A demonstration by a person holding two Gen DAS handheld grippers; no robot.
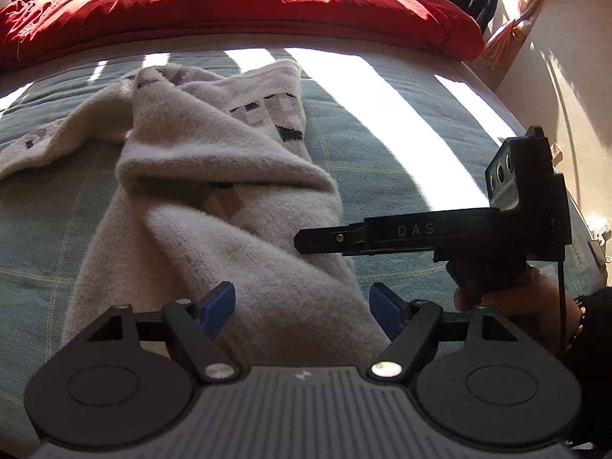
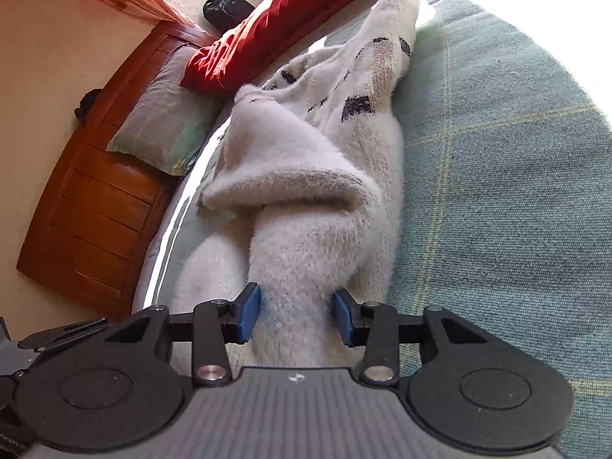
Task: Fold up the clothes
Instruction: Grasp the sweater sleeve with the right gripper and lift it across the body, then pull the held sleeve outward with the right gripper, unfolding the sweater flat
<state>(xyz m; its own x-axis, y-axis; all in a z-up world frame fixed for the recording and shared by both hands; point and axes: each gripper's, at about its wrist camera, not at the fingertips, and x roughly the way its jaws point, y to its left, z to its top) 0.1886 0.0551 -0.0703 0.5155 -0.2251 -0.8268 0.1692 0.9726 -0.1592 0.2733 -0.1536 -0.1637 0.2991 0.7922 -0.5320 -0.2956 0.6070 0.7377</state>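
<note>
Pinching a fuzzy bunch of the white sweater [image 2: 306, 229], the right gripper [image 2: 294, 315] had its near end. The left gripper [image 1: 302, 308] hovered wide, empty, over that end too. Sweater lay rumpled on the green bedsheet [image 2: 497, 191], long axis running away toward the far red duvet [image 1: 237, 4].

1. The sweater [image 2: 306, 176] is fuzzy, soft knit cloth.
2. The bedsheet [image 2: 497, 191] is matt woven cloth.
3. The headboard [image 2: 95, 206] is glossy wood.
4. The left gripper [image 1: 302, 306] is matt black plastic with blue pads [image 1: 220, 306].
</note>
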